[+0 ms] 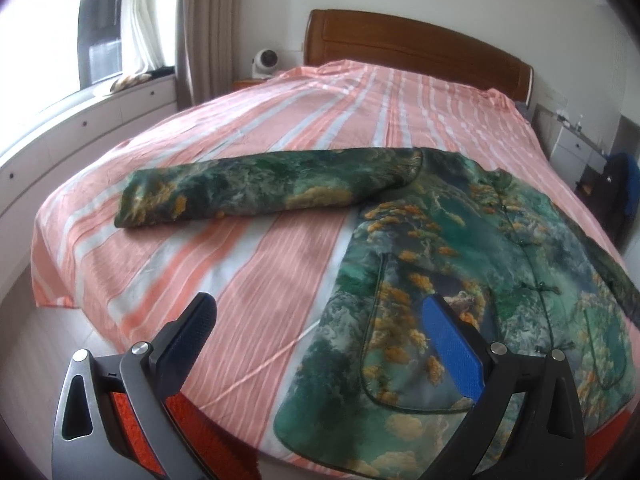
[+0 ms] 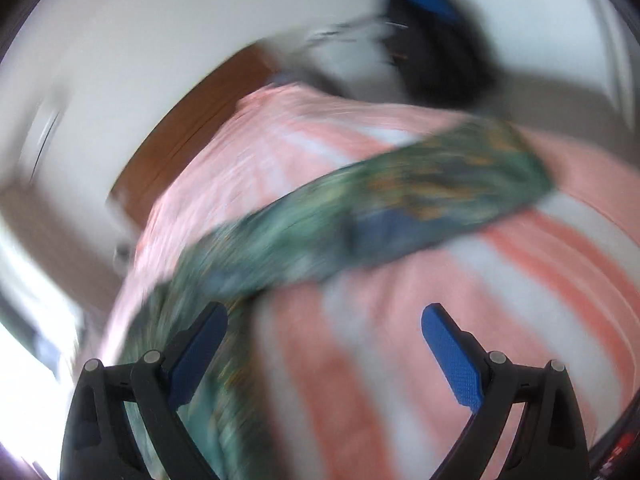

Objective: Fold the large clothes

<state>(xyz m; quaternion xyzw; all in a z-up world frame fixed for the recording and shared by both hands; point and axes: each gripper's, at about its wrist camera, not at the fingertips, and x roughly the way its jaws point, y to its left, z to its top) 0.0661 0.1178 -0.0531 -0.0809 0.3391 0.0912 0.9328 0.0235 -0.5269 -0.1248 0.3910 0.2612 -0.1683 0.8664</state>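
Observation:
A green jacket [image 1: 460,264] with orange and grey cloud print lies flat on the striped bed sheet [image 1: 224,148], buttons up. Its left sleeve [image 1: 248,188] stretches out straight to the left. My left gripper [image 1: 318,308] hangs open above the jacket's lower left hem, nothing between its blue pads. In the blurred right wrist view the other sleeve [image 2: 400,204] runs across the sheet [image 2: 500,300]. My right gripper [image 2: 324,320] is open too, over bare sheet just below that sleeve and beside the jacket's edge.
A wooden headboard [image 1: 420,48] stands at the far end of the bed. A small white fan [image 1: 264,62] sits left of it near curtains and a window sill [image 1: 80,120]. A white nightstand [image 1: 576,144] and a dark blue bag [image 1: 620,184] are on the right.

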